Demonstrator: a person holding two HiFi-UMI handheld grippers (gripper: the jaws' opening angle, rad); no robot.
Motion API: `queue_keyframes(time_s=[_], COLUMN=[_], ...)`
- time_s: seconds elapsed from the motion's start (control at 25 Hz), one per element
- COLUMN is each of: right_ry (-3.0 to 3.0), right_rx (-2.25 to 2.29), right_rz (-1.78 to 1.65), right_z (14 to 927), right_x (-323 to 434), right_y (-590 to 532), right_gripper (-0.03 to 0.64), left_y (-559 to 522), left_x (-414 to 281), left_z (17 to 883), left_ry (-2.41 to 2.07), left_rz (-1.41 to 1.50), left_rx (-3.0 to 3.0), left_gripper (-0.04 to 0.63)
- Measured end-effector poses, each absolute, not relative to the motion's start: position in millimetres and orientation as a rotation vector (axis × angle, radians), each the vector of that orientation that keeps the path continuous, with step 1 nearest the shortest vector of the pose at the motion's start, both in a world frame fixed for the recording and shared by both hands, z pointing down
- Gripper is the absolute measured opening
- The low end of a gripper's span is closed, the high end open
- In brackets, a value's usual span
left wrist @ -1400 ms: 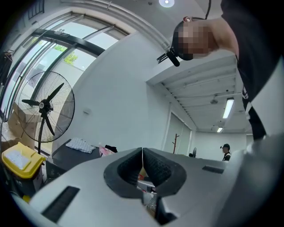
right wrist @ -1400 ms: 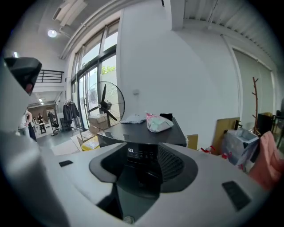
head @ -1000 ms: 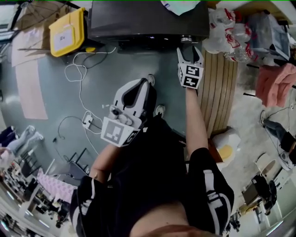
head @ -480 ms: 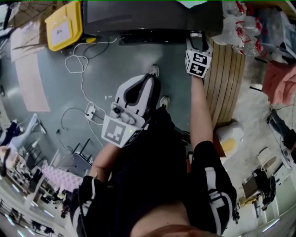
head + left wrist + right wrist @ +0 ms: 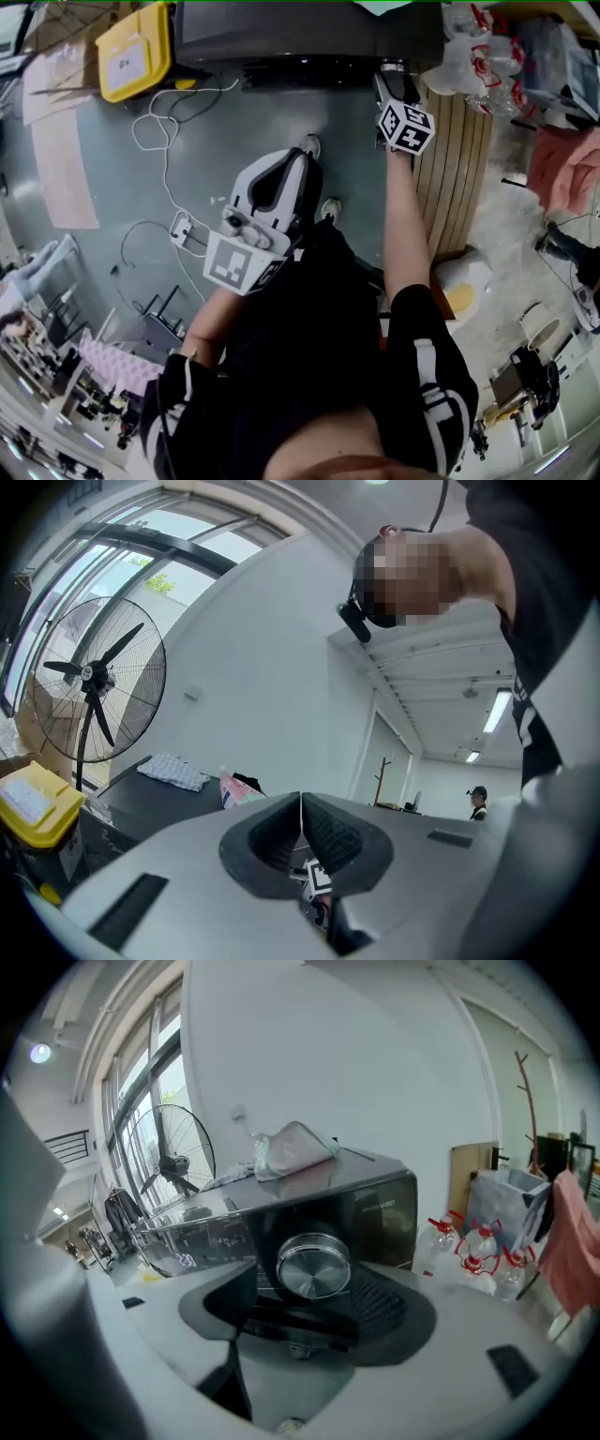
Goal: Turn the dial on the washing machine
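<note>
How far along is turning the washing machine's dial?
Done: the right gripper is at the washing machine, jaws closed on the silver dial. In hand: the twist itself; how far round it is doesn't show. Still to do: finish turning, then let go. The left gripper hangs back, shut and empty.

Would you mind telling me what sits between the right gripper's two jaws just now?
The silver dial of the washing machine sits there, the right gripper closed on its sides, nothing else in the gap; the right gripper view shows it.
</note>
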State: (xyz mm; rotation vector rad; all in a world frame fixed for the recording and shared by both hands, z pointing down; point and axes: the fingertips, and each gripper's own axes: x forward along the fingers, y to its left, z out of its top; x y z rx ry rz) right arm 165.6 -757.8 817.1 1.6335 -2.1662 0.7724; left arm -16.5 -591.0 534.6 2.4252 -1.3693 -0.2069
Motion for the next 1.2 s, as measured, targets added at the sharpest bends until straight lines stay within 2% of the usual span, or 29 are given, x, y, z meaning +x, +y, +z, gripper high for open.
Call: queue_keyframes(time_s=[0.2,0.32,0.52,0.84,1.2], right_ry=[-2.219,-2.308,-2.396,-2.507,-2.587], right_rx=[1.632,1.619,1.601,1.622,1.668], right_rz=[0.706,0.680,0.632,0.551,0.417], right_z=[739.5,675.2,591.5,494.6,423.7], right_x=[174.0,172.0,168.0,167.1,136.9], right_y=[-679.0,-614.3,-504.6,-377.3,-309.0], right_gripper=[0.296,0.162,0.066,0.029,0.026], left_y=[-524.5,-471.9,-379.1,-286.1,-254.6], left_x=[-6.6,-4.6,-9.2,-23.0,-55.3], left_z=[484.1,447.2,398.6,357.2,366.0], left_ry=[-1.428,-1.473,-1.543,-1.654,-1.629], left_rz=[-0.237,-0.278,-0.345,-0.378,-0.360], left_rx=[2.473,2.500,2.525,2.515,2.488], left_gripper=[0.025,0.025,0.025,0.025,0.025])
